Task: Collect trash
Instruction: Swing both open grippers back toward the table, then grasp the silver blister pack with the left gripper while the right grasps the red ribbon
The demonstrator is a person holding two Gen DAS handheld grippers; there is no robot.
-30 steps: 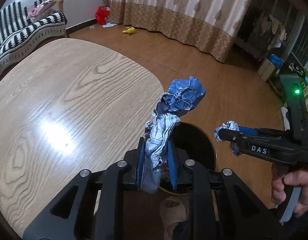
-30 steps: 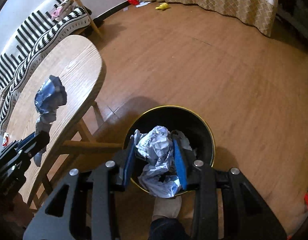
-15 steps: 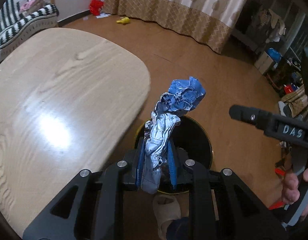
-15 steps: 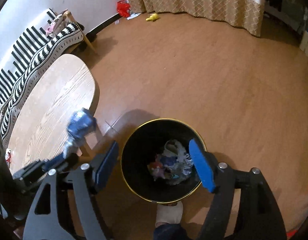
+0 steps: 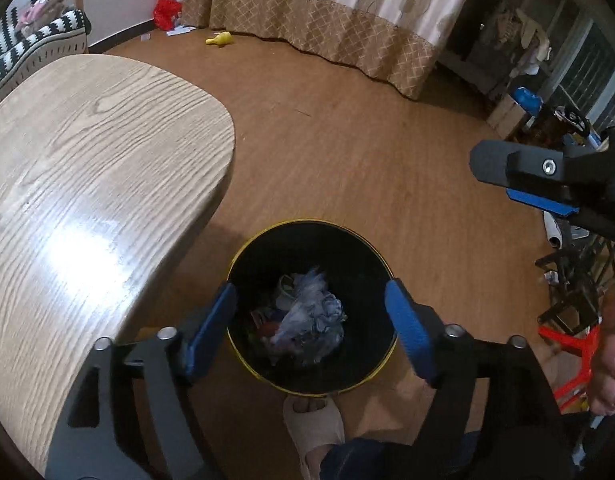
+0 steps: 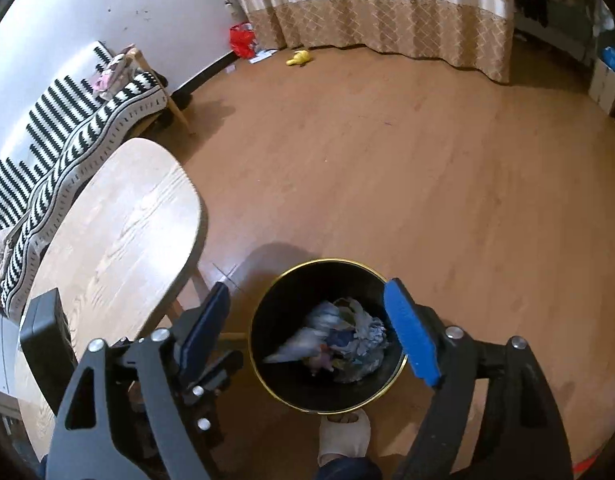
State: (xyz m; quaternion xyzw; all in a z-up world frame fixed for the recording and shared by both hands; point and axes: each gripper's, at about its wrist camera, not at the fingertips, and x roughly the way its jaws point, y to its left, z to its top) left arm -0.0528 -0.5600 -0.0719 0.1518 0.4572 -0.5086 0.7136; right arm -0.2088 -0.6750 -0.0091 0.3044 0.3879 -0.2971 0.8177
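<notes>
A black trash bin with a gold rim [image 5: 243,250] stands on the wood floor beside the table; it also shows in the right wrist view [image 6: 267,292]. Crumpled blue-and-silver wrappers [image 5: 311,316] lie inside it, seen in the right wrist view too [image 6: 339,336]. My left gripper [image 5: 311,316] is open and empty, directly above the bin. My right gripper [image 6: 307,320] is open and empty, also above the bin; its fingers [image 5: 539,198] show at the right of the left wrist view.
A light wooden table [image 5: 87,168] sits left of the bin, seen also in the right wrist view [image 6: 119,224]. A striped sofa [image 6: 67,120] is behind it. A slippered foot [image 5: 313,420] is just below the bin. A yellow toy [image 6: 298,57] and red bag [image 6: 242,40] lie near the curtain.
The right gripper opened first and dropped its crumpled wrapper into the bin. Then the left gripper moved over the bin, opened and dropped the blue-and-silver wrapper in.
</notes>
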